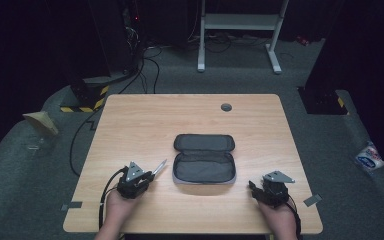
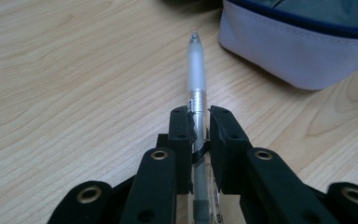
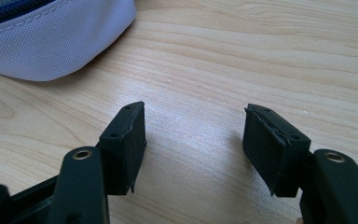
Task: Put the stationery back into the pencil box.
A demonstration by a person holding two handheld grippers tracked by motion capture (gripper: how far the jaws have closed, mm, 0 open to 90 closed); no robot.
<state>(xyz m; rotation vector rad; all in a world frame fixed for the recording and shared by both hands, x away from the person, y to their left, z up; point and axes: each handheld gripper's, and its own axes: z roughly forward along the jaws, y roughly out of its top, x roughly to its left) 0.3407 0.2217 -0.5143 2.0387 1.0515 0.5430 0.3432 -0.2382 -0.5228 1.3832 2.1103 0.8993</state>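
Note:
A grey zip pencil case (image 1: 203, 158) lies open flat in the middle of the wooden table (image 1: 130, 115). My left gripper (image 1: 147, 181) sits just left of the case, shut on a clear pen (image 1: 159, 167) that points toward the case. In the left gripper view the pen (image 2: 196, 70) runs between the jaws of my left gripper (image 2: 199, 123), its tip close to the case's pale wall (image 2: 289, 51). My right gripper (image 1: 252, 188) rests near the front edge, right of the case. In its own view my right gripper (image 3: 193, 133) is open over bare wood, the case's corner (image 3: 51, 42) at upper left.
A round grey cable port (image 1: 226, 107) sits near the table's far edge. Cables (image 1: 105, 192) trail from the grippers toward the front edge. Beyond the table stand a white frame's legs (image 1: 275, 55) and dark equipment on grey carpet.

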